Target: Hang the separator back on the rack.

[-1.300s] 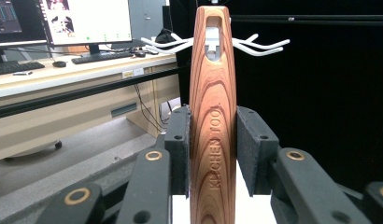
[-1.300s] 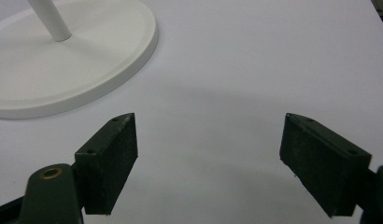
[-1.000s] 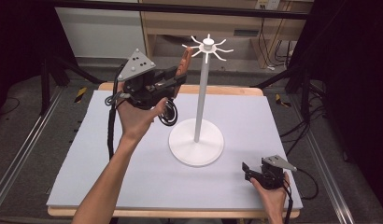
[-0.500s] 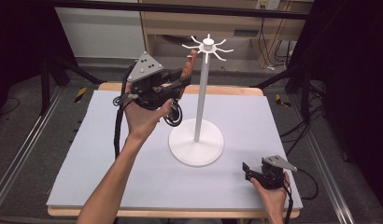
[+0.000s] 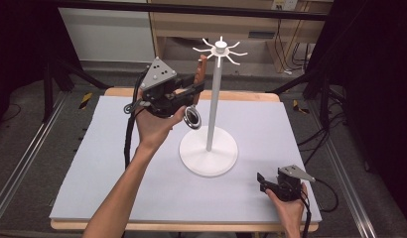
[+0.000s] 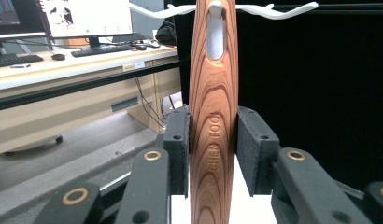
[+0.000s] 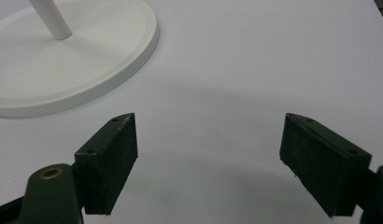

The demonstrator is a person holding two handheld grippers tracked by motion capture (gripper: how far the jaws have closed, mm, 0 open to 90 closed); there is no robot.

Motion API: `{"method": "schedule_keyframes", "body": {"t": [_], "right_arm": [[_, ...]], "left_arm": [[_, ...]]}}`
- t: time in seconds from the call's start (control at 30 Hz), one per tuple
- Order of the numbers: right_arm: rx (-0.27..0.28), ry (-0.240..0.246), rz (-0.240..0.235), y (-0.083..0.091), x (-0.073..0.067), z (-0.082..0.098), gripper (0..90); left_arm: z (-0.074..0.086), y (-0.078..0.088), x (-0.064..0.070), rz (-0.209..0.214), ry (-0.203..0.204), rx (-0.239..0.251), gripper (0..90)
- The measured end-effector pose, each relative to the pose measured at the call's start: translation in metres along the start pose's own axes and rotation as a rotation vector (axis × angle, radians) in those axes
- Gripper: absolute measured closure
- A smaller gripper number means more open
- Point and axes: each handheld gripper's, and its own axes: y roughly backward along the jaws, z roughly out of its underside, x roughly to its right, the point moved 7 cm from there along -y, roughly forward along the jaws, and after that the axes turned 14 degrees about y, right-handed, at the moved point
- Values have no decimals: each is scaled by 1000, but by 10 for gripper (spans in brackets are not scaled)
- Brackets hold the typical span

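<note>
Two grippers: the left gripper (image 5: 194,91) is raised over the far-left part of the table, the right gripper (image 5: 265,182) is low at the near-right corner.
Left gripper state: its jaws press on both sides of a wooden handle (image 6: 213,121), holding it.
Right gripper state: jaws spread wide apart over bare table surface, nothing between them.
Utensil look: the wooden handle is a reddish-brown kitchen tool with bold curved grain; engraved letters run along it, partly hidden by the jaws. It stands upright in the left gripper view.
Handle top: a long oval hanging slot (image 6: 215,35) pierces the upper end, and a white hook (image 6: 215,9) of the rack shows through it; whether the handle bears on the hook I cannot tell.
Utensil place: in the high view the handle (image 5: 202,69) rises just left of the rack's hook crown, near its top.
Metal ring: a shiny round part (image 5: 193,117) hangs below the left hand (image 5: 157,121); its link to the utensil is hidden.
Rack: a white hook stand (image 5: 215,94) with a slim pole, spoked hooks on top and a round base (image 5: 208,156) stands mid-table.
Table: a pale blue-grey mat (image 5: 92,163) on a wooden top.
Right gripper surroundings: the base (image 7: 49,70) lies just to the far left of its jaws.
Background: a desk with a monitor (image 6: 87,18) and keyboard beyond the table.
</note>
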Motion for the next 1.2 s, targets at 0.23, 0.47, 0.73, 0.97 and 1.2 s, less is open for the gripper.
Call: {"method": "schedule_keyframes", "body": {"t": [0.23, 0.47, 0.73, 0.97, 1.2], "right_arm": [[-1, 5, 0, -1, -1, 0, 194], [-1, 1, -3, -1, -1, 0, 194], [-4, -1, -2, -1, -1, 0, 194], [-5, -4, 1, -1, 0, 1, 193], [-6, 3, 3, -1, -1, 1, 193]], "left_arm": [[1, -2, -1, -1, 3, -6, 659], [4, -6, -4, -15, -2, -24, 634], [9, -2, -4, -16, -9, -30, 587], [25, 11, -8, -32, -25, -57, 516], [45, 31, -16, -44, -21, -73, 466]]}}
